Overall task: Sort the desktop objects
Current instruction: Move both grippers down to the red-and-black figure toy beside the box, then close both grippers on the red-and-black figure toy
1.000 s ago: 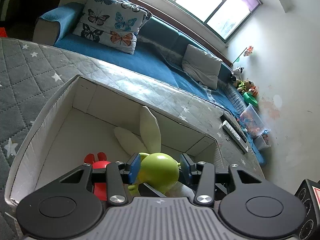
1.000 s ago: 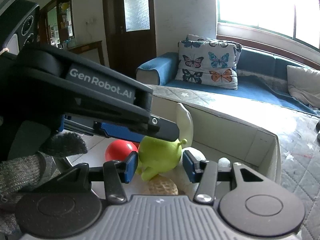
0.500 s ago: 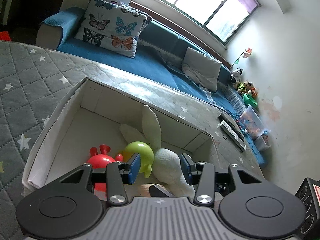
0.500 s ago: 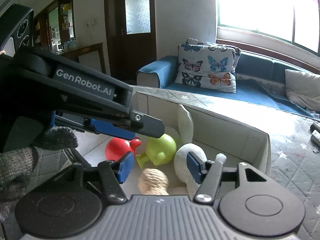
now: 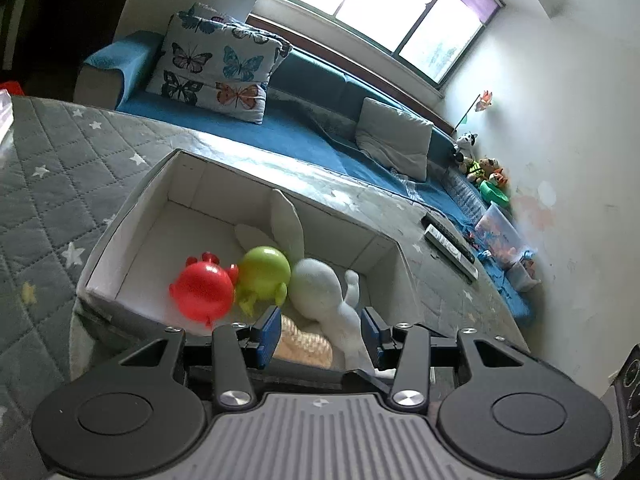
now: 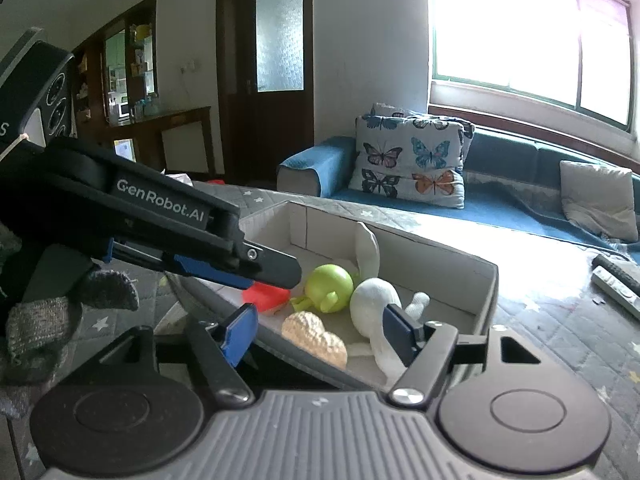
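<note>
As its fingers spread wider with nothing between them, the right gripper (image 6: 318,338) has let go of the green toy (image 6: 329,282), which a second ago sat between them. It now lies in the white box (image 5: 120,240) beside the red toy (image 5: 204,290) and white rabbit (image 5: 320,286). The left gripper (image 5: 318,336) hangs apart, empty. That item looks sorted.

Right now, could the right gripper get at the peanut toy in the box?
Probably yes. The peanut toy lies uncovered near the box's near wall, just ahead of the right gripper, whose jaws are opening with nothing between them. The white bunny lies close beside it and might get nudged.
</note>
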{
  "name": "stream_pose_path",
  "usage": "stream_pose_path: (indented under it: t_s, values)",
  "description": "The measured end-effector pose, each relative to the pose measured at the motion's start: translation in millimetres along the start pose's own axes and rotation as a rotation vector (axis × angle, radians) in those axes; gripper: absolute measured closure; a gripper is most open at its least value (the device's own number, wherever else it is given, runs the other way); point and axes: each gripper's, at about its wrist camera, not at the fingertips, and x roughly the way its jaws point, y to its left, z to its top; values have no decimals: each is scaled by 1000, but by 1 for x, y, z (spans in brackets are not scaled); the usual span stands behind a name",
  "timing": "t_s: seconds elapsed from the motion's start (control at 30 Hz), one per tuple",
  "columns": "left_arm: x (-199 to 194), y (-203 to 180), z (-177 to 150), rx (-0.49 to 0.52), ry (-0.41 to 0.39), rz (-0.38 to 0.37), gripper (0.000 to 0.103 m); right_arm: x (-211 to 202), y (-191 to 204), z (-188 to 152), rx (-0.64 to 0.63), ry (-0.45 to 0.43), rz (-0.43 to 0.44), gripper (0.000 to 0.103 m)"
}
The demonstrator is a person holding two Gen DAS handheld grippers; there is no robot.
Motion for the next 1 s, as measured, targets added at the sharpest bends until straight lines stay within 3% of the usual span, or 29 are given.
stream_pose_path:
  t_s: [0.57, 1.0]
  values:
    - [-24, -10, -61, 72, 45, 53, 57, -56, 20, -52, 0, 21, 22, 19]
    - [-16, -23, -78, 66, 91, 0, 57, -54, 21, -80, 12, 79, 27, 16]
